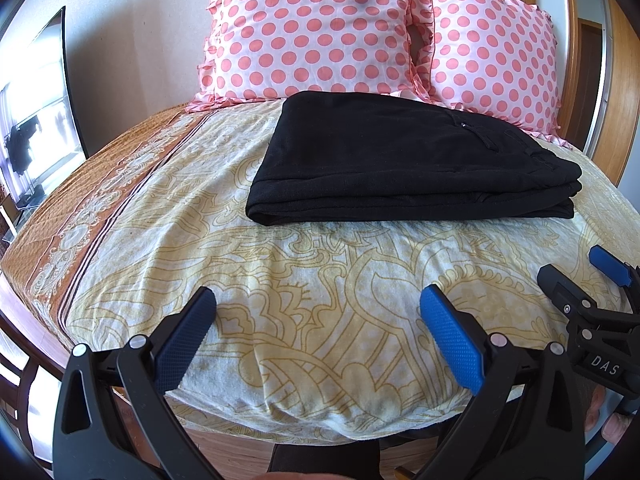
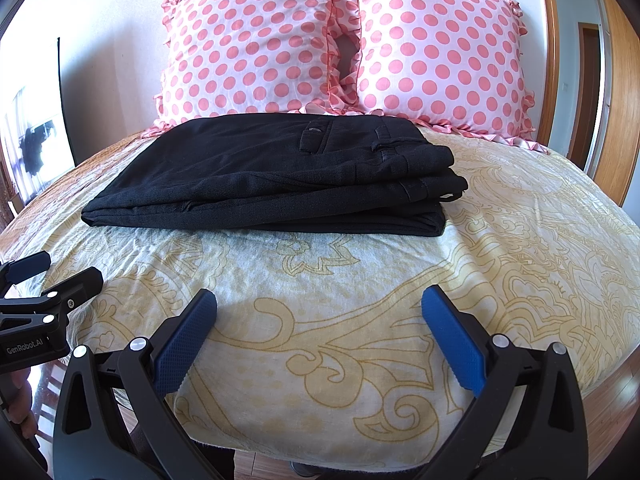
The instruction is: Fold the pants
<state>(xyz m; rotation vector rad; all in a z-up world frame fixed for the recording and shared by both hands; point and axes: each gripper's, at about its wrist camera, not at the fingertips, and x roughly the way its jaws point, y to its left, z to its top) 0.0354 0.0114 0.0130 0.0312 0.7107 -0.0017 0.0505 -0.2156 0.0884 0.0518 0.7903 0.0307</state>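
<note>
Black pants (image 1: 400,160) lie folded in a flat stack on the bed, in front of the pillows; they also show in the right wrist view (image 2: 272,184), waistband and pocket on top at the right. My left gripper (image 1: 318,300) is open and empty, held over the near edge of the bed, well short of the pants. My right gripper (image 2: 320,300) is open and empty too, beside the left one. The right gripper also shows at the right edge of the left wrist view (image 1: 576,276), and the left gripper at the left edge of the right wrist view (image 2: 60,268).
The bed has a cream sheet with a yellow floral pattern (image 1: 320,280) and an orange border (image 1: 60,208) on the left. Two pink polka-dot pillows (image 2: 256,40) (image 2: 440,52) lean on the wall behind the pants. A wooden door frame (image 2: 624,80) stands at the right.
</note>
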